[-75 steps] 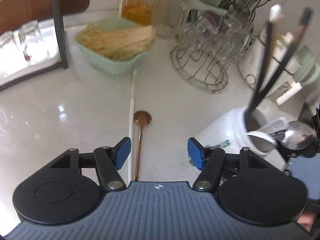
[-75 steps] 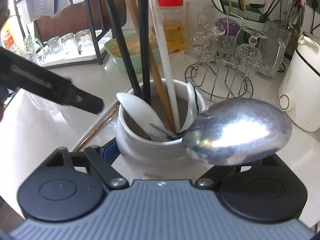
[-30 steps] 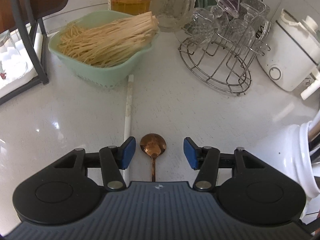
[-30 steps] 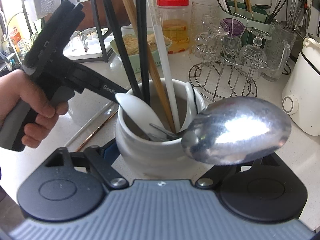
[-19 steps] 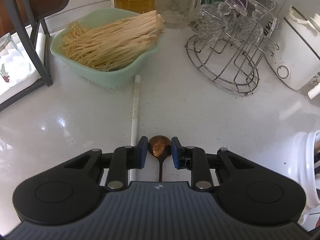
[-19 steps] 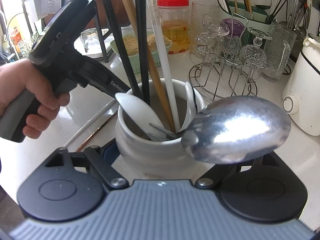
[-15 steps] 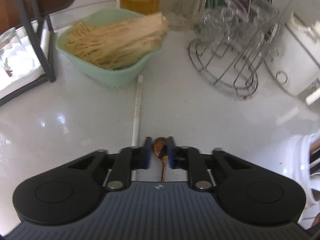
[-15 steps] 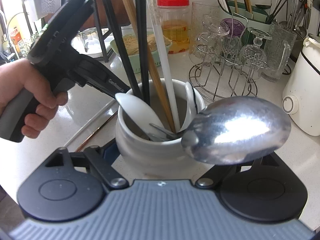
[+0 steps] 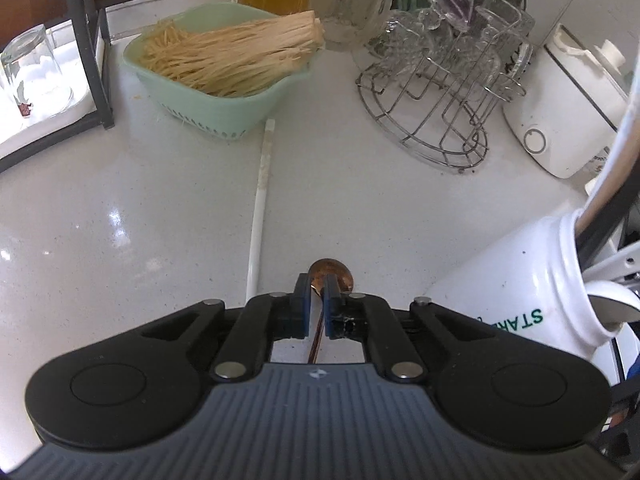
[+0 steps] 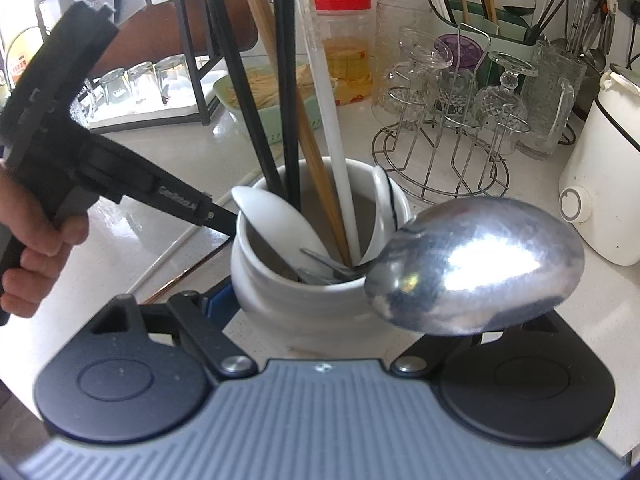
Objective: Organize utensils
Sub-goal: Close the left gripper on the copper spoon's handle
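My left gripper (image 9: 319, 282) is shut on a copper spoon (image 9: 334, 273), gripping its neck just behind the bowl, low over the white counter. A white chopstick (image 9: 259, 208) lies on the counter just left of it. The white ceramic utensil jar (image 9: 524, 284) stands to the right. In the right wrist view my right gripper (image 10: 320, 300) straddles that jar (image 10: 312, 280), jaws wide on either side of it. The jar holds black, wooden and white chopsticks, white ceramic spoons and a large steel spoon (image 10: 476, 268). The left gripper's body (image 10: 80, 148) shows at left there.
A mint basket of dry noodles (image 9: 224, 76) sits behind the chopstick. A wire rack of glasses (image 9: 440, 92) and a white appliance (image 9: 568, 120) stand at the back right. A black shelf frame with glasses (image 9: 92, 52) is at the left.
My left gripper moved forward over the copper spoon and closed on its neck. The right gripper stayed still around the jar.
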### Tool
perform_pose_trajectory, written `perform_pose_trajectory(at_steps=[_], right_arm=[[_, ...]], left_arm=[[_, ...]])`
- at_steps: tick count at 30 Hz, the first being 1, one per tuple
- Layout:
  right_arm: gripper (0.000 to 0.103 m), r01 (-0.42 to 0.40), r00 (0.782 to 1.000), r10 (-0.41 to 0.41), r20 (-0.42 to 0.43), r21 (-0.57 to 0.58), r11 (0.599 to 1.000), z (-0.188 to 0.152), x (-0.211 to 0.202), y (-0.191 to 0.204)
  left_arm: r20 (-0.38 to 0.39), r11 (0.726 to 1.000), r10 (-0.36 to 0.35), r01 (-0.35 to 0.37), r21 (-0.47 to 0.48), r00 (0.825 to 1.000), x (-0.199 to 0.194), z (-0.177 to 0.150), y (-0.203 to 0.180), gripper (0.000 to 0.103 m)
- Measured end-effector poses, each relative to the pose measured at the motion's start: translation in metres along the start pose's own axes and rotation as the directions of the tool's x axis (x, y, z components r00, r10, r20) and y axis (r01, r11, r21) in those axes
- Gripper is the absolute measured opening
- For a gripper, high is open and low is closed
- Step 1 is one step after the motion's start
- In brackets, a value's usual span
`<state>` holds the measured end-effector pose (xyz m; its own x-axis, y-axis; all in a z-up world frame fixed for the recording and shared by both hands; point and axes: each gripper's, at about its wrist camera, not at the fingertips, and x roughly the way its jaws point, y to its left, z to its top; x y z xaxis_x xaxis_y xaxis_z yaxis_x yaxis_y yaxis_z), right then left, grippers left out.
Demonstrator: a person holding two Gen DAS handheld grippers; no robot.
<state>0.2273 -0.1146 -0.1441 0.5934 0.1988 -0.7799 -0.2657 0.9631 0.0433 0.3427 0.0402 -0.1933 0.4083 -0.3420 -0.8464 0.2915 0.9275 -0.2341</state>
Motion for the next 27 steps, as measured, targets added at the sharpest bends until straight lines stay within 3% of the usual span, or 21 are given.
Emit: perform_pose_trajectory(at_steps=[2,5,7,14,22,25,26,27], right_arm=[[0.091,-0.004,1.000,0.004,0.001,-0.004,1.000,-0.001,0.000,-0.001],[0.091,-0.009,1.000,0.009,0.001,-0.012,1.000,-0.001,0.000,-0.001],[0.091,-0.011,1.000,0.011,0.001,-0.012,1.000,0.000,0.000,-0.001],[0.091,-0.010,1.000,0.010,0.006,-0.009,1.000,-0.002,0.000,-0.001],[0.091,-0.007,1.000,0.007,0.014,-0.003,1.000,-0.004,0.000,0.000],[0.091,-0.006,1.000,0.006,0.015,-0.003,1.000,-0.004,-0.001,0.001],[0.091,-0.006,1.000,0.006,0.015,-0.003,1.000,-0.004,0.000,0.001],[0.091,-0.005,1.000,0.005,0.015,-0.004,1.000,-0.004,0.000,0.001]], left_arm=[[-0.001,1.000,0.005,-0.004,0.024,1.000,-0.001,0.000,-0.002,0.015],[-0.012,0.998,0.003,-0.002,0.069,1.000,0.001,0.001,-0.007,0.037],[-0.019,0.994,0.002,0.000,0.107,1.000,0.002,0.001,-0.011,0.043],[-0.057,0.974,0.037,-0.023,0.225,0.998,0.013,0.001,-0.026,0.043],[-0.057,0.974,0.051,-0.037,0.222,0.997,0.019,0.007,-0.023,0.043],[-0.080,0.970,0.073,-0.052,0.236,0.994,0.022,0.010,-0.025,0.039],[-0.088,0.966,0.089,-0.065,0.252,0.992,0.022,0.011,-0.028,0.031],[-0.092,0.963,0.097,-0.070,0.258,0.991,0.023,0.012,-0.030,0.031]])
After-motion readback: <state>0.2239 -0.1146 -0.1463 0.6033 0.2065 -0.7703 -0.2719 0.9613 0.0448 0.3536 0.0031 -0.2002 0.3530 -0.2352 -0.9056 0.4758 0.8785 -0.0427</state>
